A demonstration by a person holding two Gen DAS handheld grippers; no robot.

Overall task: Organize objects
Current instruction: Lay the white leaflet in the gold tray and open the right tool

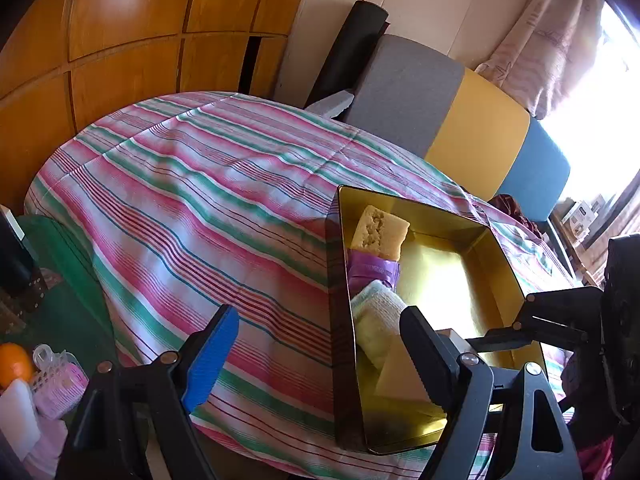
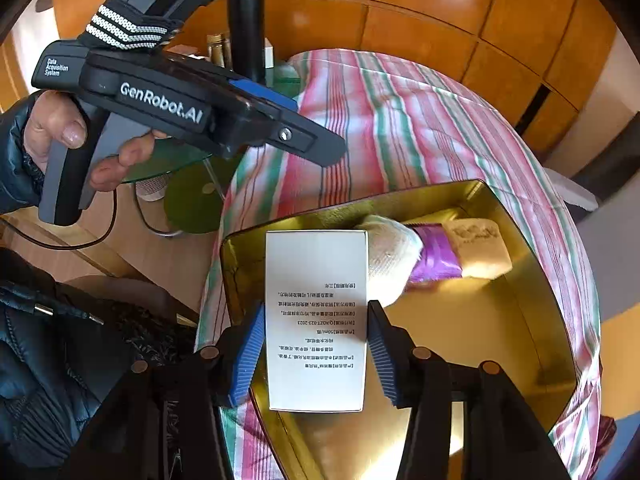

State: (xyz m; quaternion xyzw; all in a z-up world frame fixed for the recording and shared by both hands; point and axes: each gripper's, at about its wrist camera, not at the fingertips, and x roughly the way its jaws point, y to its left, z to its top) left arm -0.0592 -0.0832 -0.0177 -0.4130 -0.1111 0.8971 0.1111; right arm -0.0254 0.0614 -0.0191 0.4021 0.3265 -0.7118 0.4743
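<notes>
Right wrist view: right gripper (image 2: 316,344) pinches the white box (image 2: 316,320) over the gold tin's (image 2: 552,300) seven-o'clock corner, left gripper (image 1: 316,344) gaping empty, so lower it flat beside the cloth (image 2: 390,256) before letting go.

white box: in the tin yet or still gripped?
Still gripped. The right tongs pinch the white box on both sides, over the gold tin; whether it touches the floor, cannot tell.
</notes>
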